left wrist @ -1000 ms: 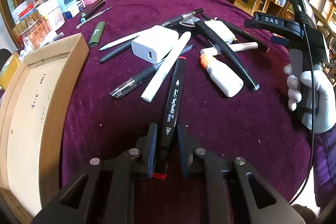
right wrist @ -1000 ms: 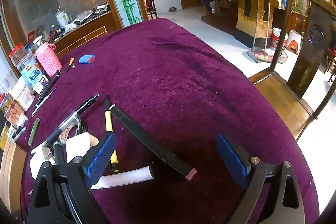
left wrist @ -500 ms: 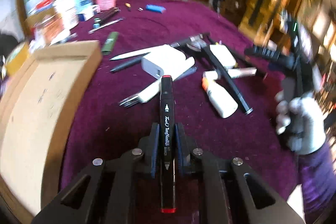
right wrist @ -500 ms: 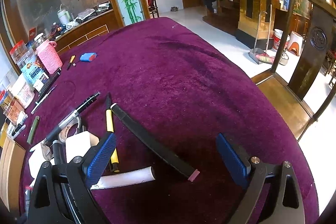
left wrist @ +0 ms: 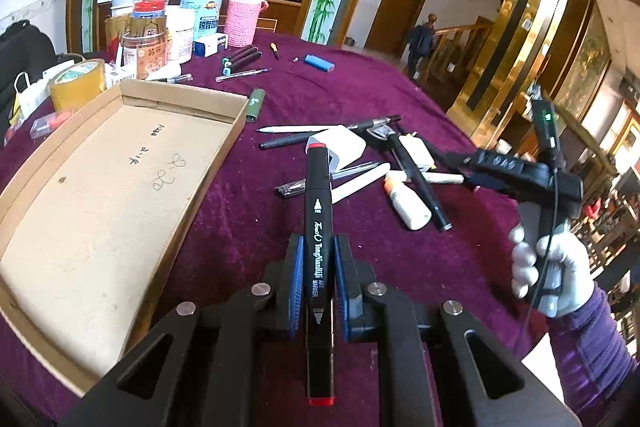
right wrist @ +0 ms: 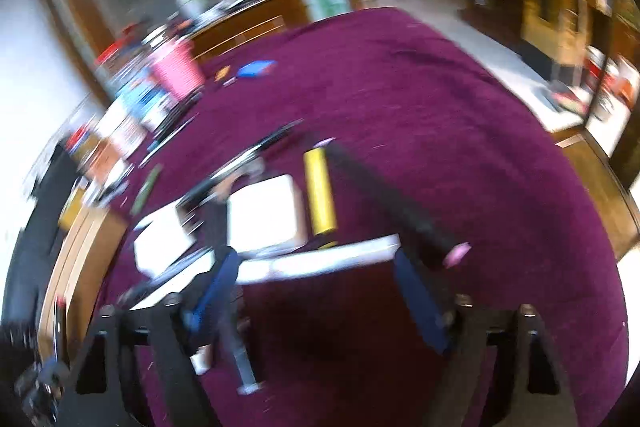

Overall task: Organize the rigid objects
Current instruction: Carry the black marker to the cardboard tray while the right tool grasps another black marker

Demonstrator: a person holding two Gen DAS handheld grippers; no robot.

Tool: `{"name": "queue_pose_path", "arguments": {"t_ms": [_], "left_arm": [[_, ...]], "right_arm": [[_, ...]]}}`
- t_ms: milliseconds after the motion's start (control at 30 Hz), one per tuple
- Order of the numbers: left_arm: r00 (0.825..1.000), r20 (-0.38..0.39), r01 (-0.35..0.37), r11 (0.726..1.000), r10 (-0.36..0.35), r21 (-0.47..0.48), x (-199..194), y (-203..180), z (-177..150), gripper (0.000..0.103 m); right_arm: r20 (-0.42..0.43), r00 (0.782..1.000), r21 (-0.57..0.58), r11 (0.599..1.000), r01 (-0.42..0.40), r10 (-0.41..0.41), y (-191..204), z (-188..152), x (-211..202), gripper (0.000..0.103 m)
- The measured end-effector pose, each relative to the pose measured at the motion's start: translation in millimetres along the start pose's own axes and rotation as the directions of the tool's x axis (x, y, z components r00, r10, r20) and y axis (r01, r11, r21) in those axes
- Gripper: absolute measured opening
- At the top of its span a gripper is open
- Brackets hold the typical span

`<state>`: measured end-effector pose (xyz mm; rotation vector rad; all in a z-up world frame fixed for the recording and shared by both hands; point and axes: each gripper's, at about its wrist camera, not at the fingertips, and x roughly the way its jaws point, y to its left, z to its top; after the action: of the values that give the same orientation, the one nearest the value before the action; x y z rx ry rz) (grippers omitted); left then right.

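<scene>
My left gripper is shut on a black art marker with red ends and holds it above the purple tablecloth, pointing forward. An open cardboard tray lies to its left. A pile of pens, a white charger block and a white glue bottle lies ahead. My right gripper is open and empty, just behind a white pen, a yellow marker and a black marker with a pink end. The right wrist view is blurred. The right gripper also shows in the left wrist view.
Jars, a pink knitted cup and a roll of tape stand at the table's far left. A blue lighter, a green pen and more markers lie beyond the tray. The table edge drops off at the right.
My left gripper lifted the black marker off the cloth and swung left toward the cardboard tray. My right gripper moved forward and down toward the pens; its view has blurred.
</scene>
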<state>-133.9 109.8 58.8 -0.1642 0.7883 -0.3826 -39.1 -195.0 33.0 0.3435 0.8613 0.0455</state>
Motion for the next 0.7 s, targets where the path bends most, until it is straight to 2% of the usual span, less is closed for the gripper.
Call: {"name": "queue_pose_path", "arguments": {"t_ms": [100, 200, 267, 300, 400, 433, 567, 700], "left_arm": [[1.0, 0.009, 0.001, 1.0, -0.001, -0.006, -8.1, 4.5, -3.6, 0.014], [1.0, 0.014, -0.001, 1.0, 0.002, -0.031, -14.9, 14.9, -6.0, 0.014], [1.0, 0.015, -0.002, 0.998, 0.003, -0.056, -19.5, 24.1, -8.3, 0.014], [1.0, 0.017, 0.003, 0.998, -0.001, -0.065, -21.8, 27.4, -9.9, 0.014], [1.0, 0.022, 0.007, 0.996, -0.006, -0.084, -24.1, 36.0, -10.8, 0.014], [1.0, 0.026, 0.009, 0.996, -0.007, -0.09, -25.2, 39.5, -9.9, 0.014], [0.999, 0.047, 0.021, 0.993, -0.016, -0.113, -38.5, 51.7, -6.3, 0.014], [0.997, 0.079, -0.005, 0.991, 0.016, -0.131, -55.8, 68.1, 5.8, 0.014]], "right_arm": [[-0.022, 1.0, -0.088, 0.996, -0.016, 0.014, 30.2, -5.1, 2.2, 0.071], [-0.051, 0.999, -0.169, 0.986, 0.009, -0.018, 56.0, -8.5, 15.7, 0.066], [-0.07, 0.996, -0.206, 0.978, 0.043, -0.058, 65.5, -11.0, 27.2, 0.052], [-0.081, 0.993, -0.22, 0.974, 0.06, -0.08, 68.6, -11.8, 34.2, 0.049], [-0.087, 0.988, -0.244, 0.964, 0.106, -0.13, 71.0, -15.5, 46.2, 0.026], [-0.107, 0.988, -0.23, 0.969, 0.086, -0.113, 68.9, -15.3, 48.1, 0.016], [-0.106, 0.993, -0.162, 0.986, 0.032, -0.05, 63.9, -11.4, 33.6, 0.016], [-0.077, 0.994, -0.134, 0.987, -0.093, 0.084, 78.7, -4.6, -3.6, 0.016]]}}
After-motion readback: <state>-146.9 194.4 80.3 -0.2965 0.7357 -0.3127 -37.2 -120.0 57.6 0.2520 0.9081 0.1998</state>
